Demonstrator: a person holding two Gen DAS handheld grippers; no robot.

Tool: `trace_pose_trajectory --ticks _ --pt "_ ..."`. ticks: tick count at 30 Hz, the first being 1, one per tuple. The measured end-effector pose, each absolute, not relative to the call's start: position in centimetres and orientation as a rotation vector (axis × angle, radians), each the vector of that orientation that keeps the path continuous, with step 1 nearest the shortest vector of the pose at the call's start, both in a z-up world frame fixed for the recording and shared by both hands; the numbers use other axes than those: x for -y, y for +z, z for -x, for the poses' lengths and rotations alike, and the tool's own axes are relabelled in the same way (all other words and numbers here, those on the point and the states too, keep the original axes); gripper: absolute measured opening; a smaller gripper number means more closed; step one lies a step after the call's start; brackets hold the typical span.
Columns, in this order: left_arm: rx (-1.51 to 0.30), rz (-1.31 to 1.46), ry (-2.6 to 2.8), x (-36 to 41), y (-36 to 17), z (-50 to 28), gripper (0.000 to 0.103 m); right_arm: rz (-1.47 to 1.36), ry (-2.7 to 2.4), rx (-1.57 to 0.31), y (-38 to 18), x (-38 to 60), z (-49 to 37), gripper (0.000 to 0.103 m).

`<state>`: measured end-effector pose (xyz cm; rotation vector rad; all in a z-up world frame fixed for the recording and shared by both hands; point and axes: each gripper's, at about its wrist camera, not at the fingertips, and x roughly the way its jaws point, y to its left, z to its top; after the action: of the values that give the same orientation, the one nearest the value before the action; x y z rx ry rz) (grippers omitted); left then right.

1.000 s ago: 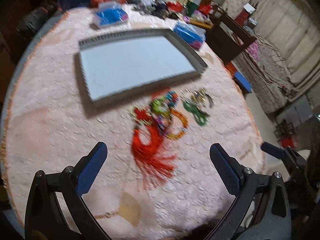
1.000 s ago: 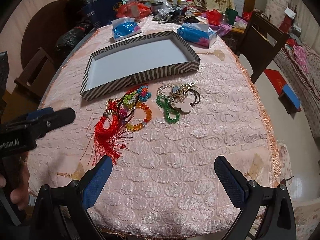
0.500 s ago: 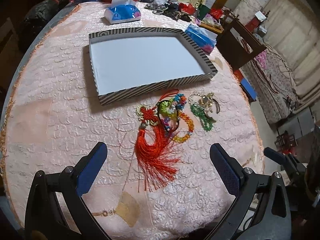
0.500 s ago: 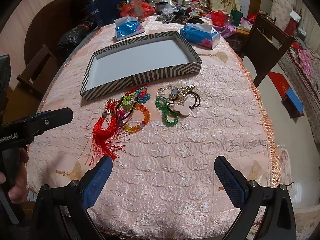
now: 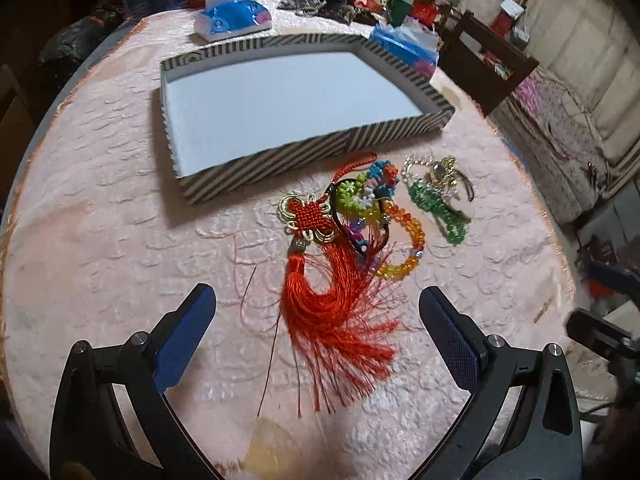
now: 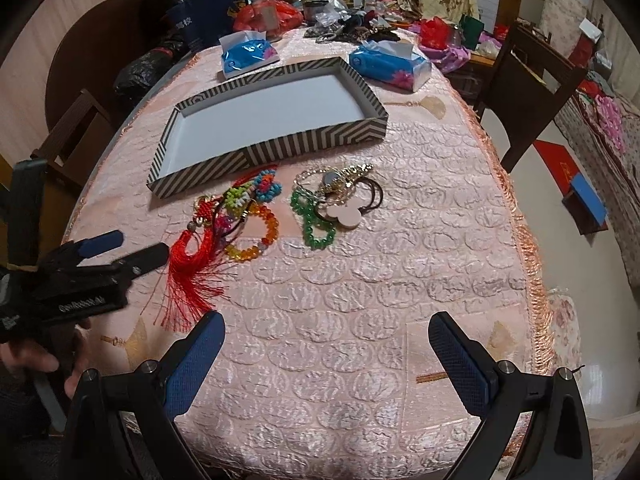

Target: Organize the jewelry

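A striped box with a bare white floor lies on the pink tablecloth. In front of it lies a jewelry pile: a red tassel knot, an orange bead bracelet, a multicoloured bead piece, a green bead bracelet, and a pearl and gold cluster with a pink flat charm. My left gripper is open, just short of the tassel; it also shows in the right wrist view. My right gripper is open, empty, near the table's front edge.
Two blue tissue packs lie behind the box. Clutter fills the far table end. A dark wooden chair stands at the right, another at the left. The fringed table edge runs down the right.
My left gripper has moved forward and lower toward the red tassel, so the jewelry looks nearer. My right gripper has shifted slightly forward. Both stay open.
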<state>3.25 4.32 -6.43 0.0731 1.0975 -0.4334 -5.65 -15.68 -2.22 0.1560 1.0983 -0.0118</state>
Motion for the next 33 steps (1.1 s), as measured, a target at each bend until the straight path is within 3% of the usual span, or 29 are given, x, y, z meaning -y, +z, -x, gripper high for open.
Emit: trace_pose_trajectory --ticks 7,9,13,14,15,17,27,29,31,33 --pt "-1.132 -0.143 -0.349 -3.8 -9.2 -5.3 0.095 -0.159 -0.013 -1.107 -2.6 16.8 5.8 0.102" --pt "-1.158 -0.152 -0.324 -4.0 -10.0 -5.4 0.078 -0.174 -0.024 -1.113 -3.0 17.4 5.8 0.102" --pt "-1.173 -0.164 -0.313 -4.3 -10.6 -5.0 0.07 -0.196 -0.044 -1.12 -3.6 18.5 5.5 0.102" --pt "-1.168 -0.166 -0.311 -4.3 -10.5 -4.9 0.056 -0.201 -0.044 -1.121 -3.7 18.6 5.4 0.102" --pt "-1.163 -0.166 -0.308 -4.4 -10.3 -4.8 0.032 -0.203 -0.045 -1.123 -3.8 18.7 5.1 0.102" --pt "-1.185 -0.134 -0.321 -4.7 -9.8 -4.7 0.007 -0.206 -0.039 -1.123 -4.1 18.8 4.8 0.102" --pt "-1.04 -0.093 -0.222 -8.5 -4.6 -3.5 0.006 -0.289 -0.013 -1.048 -6.4 21.3 2.4 0.102" --pt "-1.036 -0.085 -0.208 -9.1 -4.4 -3.9 0.006 -0.299 0.01 -1.023 -6.7 21.6 1.5 0.098" --pt "-1.044 -0.075 -0.199 -9.4 -4.5 -4.0 0.006 -0.298 0.039 -0.998 -6.8 21.6 0.6 0.084" --pt "-1.059 -0.065 -0.211 -9.5 -4.7 -4.3 0.006 -0.284 0.07 -0.986 -7.2 21.3 -0.8 0.081"
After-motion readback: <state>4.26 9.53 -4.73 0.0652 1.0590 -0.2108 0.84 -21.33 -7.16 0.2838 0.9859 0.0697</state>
